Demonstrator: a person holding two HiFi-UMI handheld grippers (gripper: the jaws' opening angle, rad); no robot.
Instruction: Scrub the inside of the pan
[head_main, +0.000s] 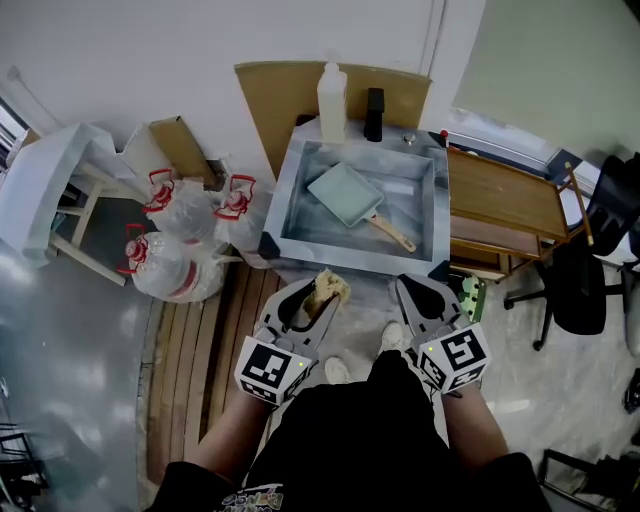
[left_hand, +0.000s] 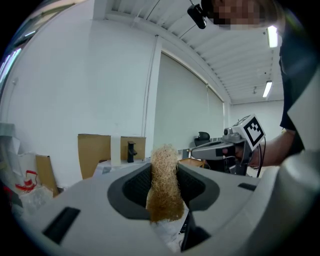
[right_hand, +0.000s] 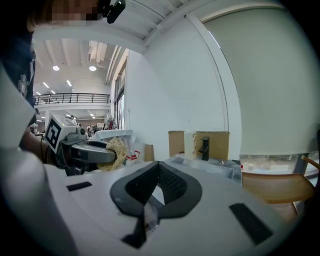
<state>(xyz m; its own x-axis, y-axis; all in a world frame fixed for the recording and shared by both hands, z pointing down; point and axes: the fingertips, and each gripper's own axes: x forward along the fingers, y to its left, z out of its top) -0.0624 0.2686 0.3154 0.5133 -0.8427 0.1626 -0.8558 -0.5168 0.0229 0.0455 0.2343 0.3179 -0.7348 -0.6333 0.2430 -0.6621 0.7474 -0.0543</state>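
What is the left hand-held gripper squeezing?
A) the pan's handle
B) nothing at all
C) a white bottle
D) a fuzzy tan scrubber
D: the left hand-held gripper has its jaws closed on the fuzzy tan scrubber, while the pan lies apart from it in the basin.

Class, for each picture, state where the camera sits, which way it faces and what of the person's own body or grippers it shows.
Head view: on the person's head, looking steeply down at the pan in the basin; both forearms, left gripper and right gripper show.
Left gripper view: on the left gripper, looking along its jaws shut on the scrubber; right gripper at right.
Right gripper view: on the right gripper, along its shut, empty jaws; left gripper at left.
Shared: both gripper views show the black tap.
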